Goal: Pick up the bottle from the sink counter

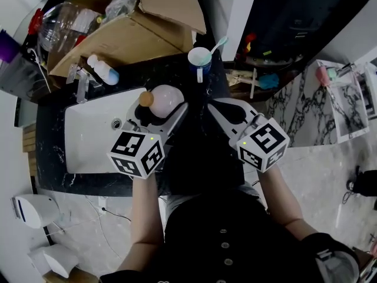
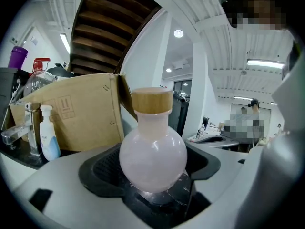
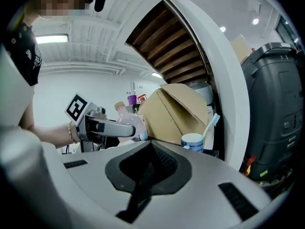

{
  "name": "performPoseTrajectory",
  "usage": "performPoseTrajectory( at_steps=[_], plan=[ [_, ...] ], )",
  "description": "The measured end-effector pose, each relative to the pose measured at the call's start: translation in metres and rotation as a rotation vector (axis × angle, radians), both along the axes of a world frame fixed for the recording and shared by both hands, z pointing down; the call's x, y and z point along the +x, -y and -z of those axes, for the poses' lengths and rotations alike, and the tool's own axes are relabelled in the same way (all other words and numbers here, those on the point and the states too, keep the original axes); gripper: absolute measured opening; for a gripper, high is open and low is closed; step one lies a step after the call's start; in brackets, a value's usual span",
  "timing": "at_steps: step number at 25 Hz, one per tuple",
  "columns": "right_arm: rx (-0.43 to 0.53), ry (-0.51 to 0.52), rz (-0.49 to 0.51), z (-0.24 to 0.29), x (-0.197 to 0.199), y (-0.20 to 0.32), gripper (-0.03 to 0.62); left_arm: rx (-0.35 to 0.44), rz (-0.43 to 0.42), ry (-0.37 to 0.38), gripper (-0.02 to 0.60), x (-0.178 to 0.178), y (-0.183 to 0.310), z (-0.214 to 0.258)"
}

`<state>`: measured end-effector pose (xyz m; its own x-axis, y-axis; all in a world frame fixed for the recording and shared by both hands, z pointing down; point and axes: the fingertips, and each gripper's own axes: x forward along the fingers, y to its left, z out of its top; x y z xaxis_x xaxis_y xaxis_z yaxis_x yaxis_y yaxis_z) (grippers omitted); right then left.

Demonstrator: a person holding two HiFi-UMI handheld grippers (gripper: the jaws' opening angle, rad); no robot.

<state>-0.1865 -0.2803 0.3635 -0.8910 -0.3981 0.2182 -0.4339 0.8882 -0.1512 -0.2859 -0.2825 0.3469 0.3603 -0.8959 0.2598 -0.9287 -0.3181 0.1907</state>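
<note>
Bottle [image 1: 168, 98] pinched between jaws of left gripper [image 1: 159, 114]; right gripper [image 3: 149, 147] jaws together, empty; toothbrush [image 1: 219, 43] in cup [image 1: 199, 58].

Cardboard box [image 1: 147, 22]; blue cup [image 1: 199, 58] (toothbrush [image 1: 219, 43] inside); white dispenser [image 1: 103, 69]

Black marbled counter [image 1: 179, 75] carries an inset white basin [image 1: 88, 137]. An open cardboard box [image 1: 135, 34] stands at the back. Beside it is a blue-and-white cup [image 1: 199, 58] holding a toothbrush [image 1: 218, 43]. A white-and-blue dispenser [image 1: 103, 69] stands upright by the tap [image 1: 79, 84].
</note>
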Motion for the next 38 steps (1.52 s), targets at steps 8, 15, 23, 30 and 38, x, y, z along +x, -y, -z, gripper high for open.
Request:
performPoseTrajectory(
  at_steps=[8, 15, 23, 30, 38],
  plan=[
    [0.076, 0.042, 0.027, 0.033, -0.006, 0.005, 0.005, 0.052, 0.024, -0.022, 0.383, -0.003, -0.012, 0.023],
    [0.100, 0.063, 0.065, 0.049, -0.013, -0.002, 0.005, 0.090, 0.035, -0.022, 0.383, 0.001, -0.022, 0.042],
    [0.129, 0.083, 0.104, 0.060, -0.019, -0.011, 0.005, 0.134, 0.041, -0.009, 0.383, 0.001, -0.033, 0.061],
    [0.132, 0.100, 0.122, 0.066, -0.022, -0.021, 0.005, 0.147, 0.043, -0.004, 0.383, 0.002, -0.043, 0.065],
    [0.117, 0.103, 0.148, 0.059, -0.025, -0.037, 0.005, 0.158, 0.041, 0.010, 0.383, 0.003, -0.053, 0.065]
  ],
)
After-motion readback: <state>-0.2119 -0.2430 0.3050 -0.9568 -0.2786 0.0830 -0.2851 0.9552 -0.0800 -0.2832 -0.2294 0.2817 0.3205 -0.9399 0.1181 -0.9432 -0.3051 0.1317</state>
